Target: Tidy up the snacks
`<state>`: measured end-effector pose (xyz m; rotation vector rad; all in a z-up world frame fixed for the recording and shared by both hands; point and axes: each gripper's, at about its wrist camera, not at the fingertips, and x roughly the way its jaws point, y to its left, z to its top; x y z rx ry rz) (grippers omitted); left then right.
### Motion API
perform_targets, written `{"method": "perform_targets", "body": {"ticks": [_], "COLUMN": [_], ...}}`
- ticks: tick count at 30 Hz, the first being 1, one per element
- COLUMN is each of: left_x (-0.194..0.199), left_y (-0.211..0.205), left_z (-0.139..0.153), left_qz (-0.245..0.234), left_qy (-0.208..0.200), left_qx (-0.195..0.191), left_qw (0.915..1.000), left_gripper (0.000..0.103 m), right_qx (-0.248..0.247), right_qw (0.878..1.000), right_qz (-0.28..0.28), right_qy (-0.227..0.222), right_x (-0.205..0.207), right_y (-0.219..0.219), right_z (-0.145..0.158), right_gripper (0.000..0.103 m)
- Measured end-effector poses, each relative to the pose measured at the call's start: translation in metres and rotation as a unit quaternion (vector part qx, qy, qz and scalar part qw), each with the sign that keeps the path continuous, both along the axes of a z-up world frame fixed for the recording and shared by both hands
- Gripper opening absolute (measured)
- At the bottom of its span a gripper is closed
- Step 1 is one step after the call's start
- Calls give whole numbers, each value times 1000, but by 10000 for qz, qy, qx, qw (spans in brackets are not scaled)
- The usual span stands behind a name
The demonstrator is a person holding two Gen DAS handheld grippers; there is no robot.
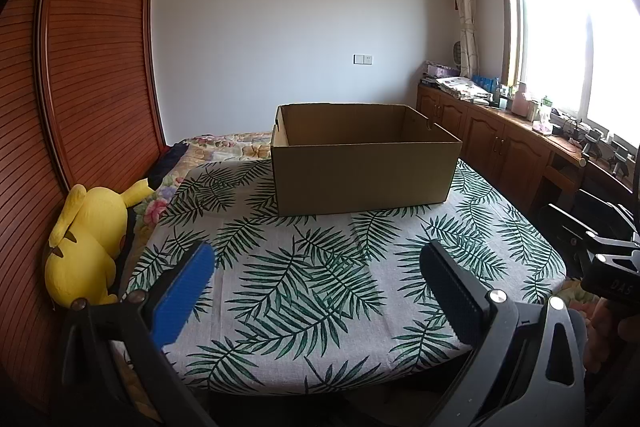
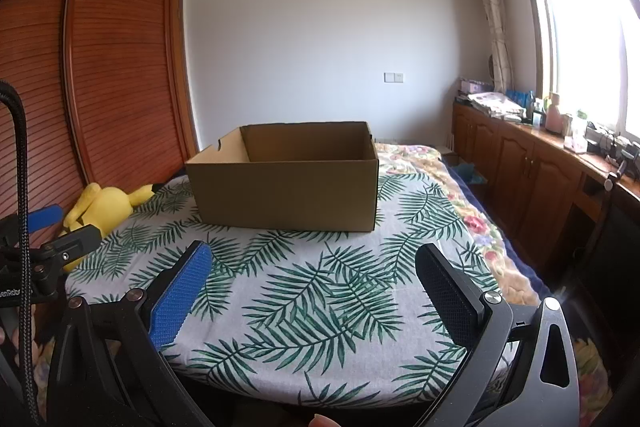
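A yellow plush toy (image 1: 86, 247) lies at the far left beside a slatted wooden wardrobe (image 1: 92, 67). The left gripper (image 1: 316, 263) and right gripper (image 2: 314, 263) hover wide open, holding nothing, over a leaf-print tablecloth (image 1: 320, 287). An open brown cardboard box (image 1: 362, 163) sits at the cloth's far edge.

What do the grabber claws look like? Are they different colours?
Both look alike. The left gripper and right gripper are black with round silver bolts. Each has one bright blue bumpy pad and one black ridged pad. A black braided cable hangs beside the left one, and white letters mark the right one's body.
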<state>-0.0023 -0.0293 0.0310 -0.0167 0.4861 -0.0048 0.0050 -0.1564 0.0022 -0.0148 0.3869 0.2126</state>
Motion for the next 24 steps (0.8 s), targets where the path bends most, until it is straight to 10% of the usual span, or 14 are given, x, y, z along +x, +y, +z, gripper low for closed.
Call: {"method": "perform_targets", "body": {"ticks": [24], "left_x": [-1], "left_y": [-1], "left_z": [0], "left_qz": [3], "left_qy": [-4], "left_qx": [2], "left_qw": [10000], "left_gripper": [103], "right_qx": [10], "right_qw": [10000], "right_qz": [-17], "right_qy": [27], "right_x": [0], "right_y": [-1], "right_z": [-1], "right_gripper": [103]}}
